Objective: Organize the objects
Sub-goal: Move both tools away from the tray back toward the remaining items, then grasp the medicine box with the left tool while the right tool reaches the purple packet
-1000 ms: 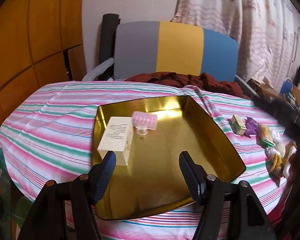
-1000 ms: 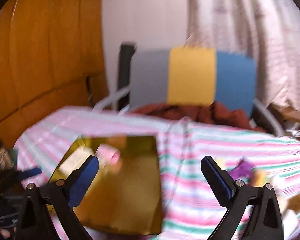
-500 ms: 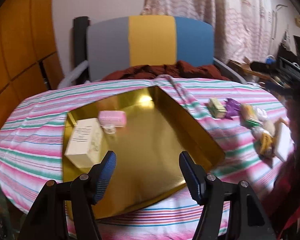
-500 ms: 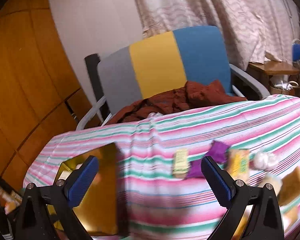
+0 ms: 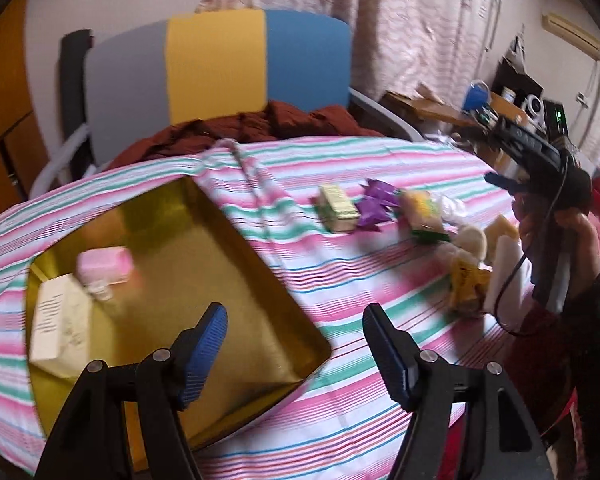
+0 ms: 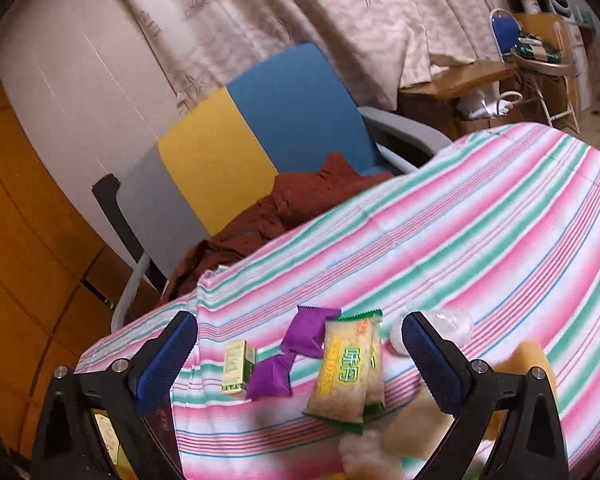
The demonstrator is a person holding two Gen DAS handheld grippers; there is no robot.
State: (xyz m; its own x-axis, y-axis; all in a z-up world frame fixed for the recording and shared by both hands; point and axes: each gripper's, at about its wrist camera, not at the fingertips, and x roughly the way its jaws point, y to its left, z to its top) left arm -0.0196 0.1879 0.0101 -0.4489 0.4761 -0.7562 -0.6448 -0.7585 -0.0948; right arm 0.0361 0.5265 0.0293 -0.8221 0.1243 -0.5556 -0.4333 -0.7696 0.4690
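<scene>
Item 1. Gold-coloured rectangular metal tray [image 5: 236, 264], on the table [image 5: 380, 352] under a pink, green and white striped cloth, at 9 o'clock in the left wrist view. Contents: cream rectangular carton with printed text [image 5: 58, 320]; pink ridged plastic box [image 5: 106, 266], blurred, touching or just beside the carton.

Item 2. Loose goods, well apart from the tray toward 2 o'clock: small pale green cardboard box [image 6: 236, 366]; purple foil sachets [image 6: 296, 350], just beside it; yellow snack packet with green edges [image 6: 346, 376]; further pale, yellowish pieces at 5 o'clock, too blurred to identify.

Item 3. Left hand-held gripper [image 5: 296, 344]: jaws wide, empty, hovering over the tray's near corner.

Item 4. Right hand-held gripper [image 6: 300, 360]: jaws wide, empty, above the loose goods, framing the sachets and the snack packet.

Step in hand, as judged: approach for a pick. Next move calls for descending on one packet, closing across its narrow width, and avoiding the neighbouring sachets.
</scene>
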